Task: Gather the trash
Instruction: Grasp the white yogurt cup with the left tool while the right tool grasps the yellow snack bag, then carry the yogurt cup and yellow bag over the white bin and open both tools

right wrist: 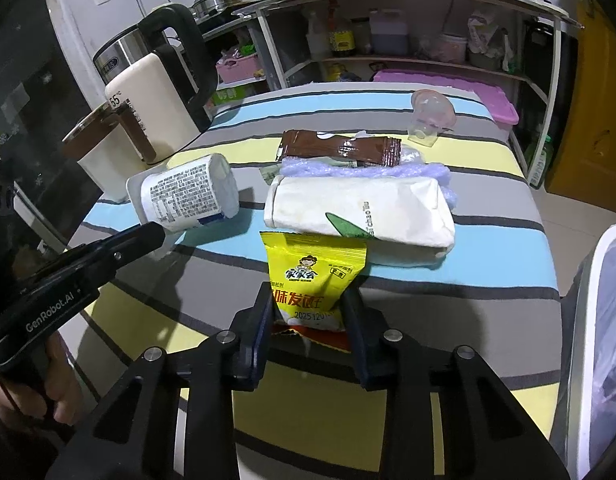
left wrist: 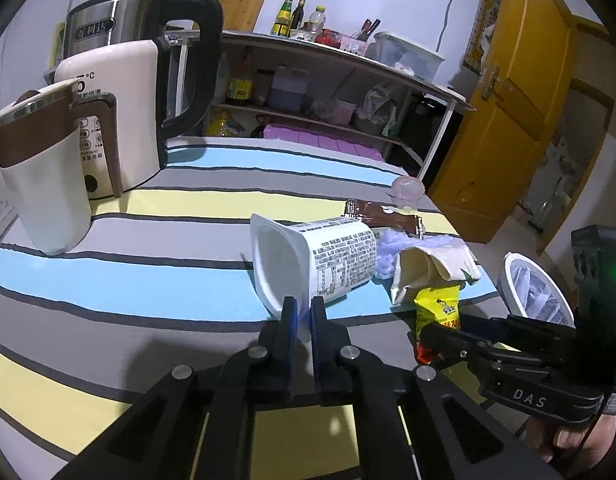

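While my right gripper [right wrist: 308,312] clamps the yellow packet [right wrist: 314,276], my left gripper [left wrist: 302,312] pinches the rim of the tipped yogurt cup [left wrist: 308,264]. Both rest on the striped surface [left wrist: 148,300].

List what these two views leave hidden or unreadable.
- Left wrist view: yellow packet, lower half hidden behind the right gripper.
- Right wrist view: white bin, cut off by the frame edge; contents unclear.
- Left wrist view: yogurt cup, label print too small to read; left gripper covers its rim.
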The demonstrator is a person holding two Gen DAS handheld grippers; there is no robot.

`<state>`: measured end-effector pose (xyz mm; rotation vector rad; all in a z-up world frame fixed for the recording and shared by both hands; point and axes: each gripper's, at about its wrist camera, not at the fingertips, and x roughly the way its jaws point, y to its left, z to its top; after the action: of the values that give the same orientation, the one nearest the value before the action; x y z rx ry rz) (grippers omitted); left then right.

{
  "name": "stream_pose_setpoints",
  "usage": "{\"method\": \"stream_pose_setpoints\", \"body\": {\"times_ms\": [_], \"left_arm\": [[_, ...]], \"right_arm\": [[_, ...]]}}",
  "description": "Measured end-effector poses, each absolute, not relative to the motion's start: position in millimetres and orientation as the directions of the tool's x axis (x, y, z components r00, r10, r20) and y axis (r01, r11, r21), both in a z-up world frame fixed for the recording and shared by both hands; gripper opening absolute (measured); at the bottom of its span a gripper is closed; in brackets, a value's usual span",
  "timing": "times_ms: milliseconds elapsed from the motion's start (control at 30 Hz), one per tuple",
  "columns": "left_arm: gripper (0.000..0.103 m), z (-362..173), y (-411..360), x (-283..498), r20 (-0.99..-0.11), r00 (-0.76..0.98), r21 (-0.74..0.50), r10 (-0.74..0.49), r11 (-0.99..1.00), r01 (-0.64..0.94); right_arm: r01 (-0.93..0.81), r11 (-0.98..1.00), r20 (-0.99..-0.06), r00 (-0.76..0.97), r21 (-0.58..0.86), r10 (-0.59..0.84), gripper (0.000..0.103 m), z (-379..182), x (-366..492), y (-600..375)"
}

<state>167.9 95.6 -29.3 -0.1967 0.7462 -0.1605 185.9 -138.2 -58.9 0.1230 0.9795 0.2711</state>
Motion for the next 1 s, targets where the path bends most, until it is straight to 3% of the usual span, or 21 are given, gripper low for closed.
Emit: {"method": "stream_pose_setpoints", "body": {"times_ms": [1000], "left_arm": [[0.001,-2.1,50.6,113.1,-0.633,0.731,-0.217,-0.255,0.965,0.148]], "right_arm": [[-0.106,0.965,-0.758,0.601,0.239,0.254,0.034,-22.6,123.4,-182.7]]}}
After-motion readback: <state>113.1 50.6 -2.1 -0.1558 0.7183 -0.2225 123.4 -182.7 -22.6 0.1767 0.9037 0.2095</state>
